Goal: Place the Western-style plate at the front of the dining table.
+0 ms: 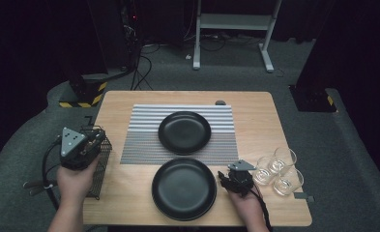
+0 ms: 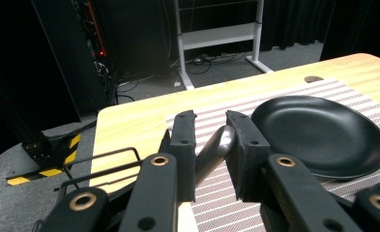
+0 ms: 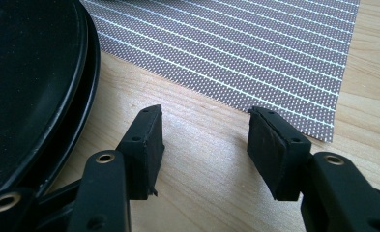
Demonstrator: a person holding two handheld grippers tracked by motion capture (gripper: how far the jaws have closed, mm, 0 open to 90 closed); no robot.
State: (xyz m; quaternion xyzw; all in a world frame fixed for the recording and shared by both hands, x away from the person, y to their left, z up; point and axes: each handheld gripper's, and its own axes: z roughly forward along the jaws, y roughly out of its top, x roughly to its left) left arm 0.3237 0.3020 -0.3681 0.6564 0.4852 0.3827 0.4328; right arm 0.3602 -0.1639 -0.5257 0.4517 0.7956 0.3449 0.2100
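Dark room, wooden table [image 1: 255, 193] with a striped mat [image 1: 144, 145]. Left gripper [image 2: 211, 140] is clamping a metal utensil handle [image 2: 211, 150] and holding it above the wire basket [image 1: 100, 164] at the table's left edge; which utensil, can't tell. Right gripper [image 3: 202, 140] is idling with jaws apart and empty beside the near plate [image 1: 184, 188]. Looks like the pick step; next, carry it over and lay it beside a plate.

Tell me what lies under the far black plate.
The far black plate sits on a striped placemat, which lies on the wooden table. The mat's part beneath the plate is hidden.
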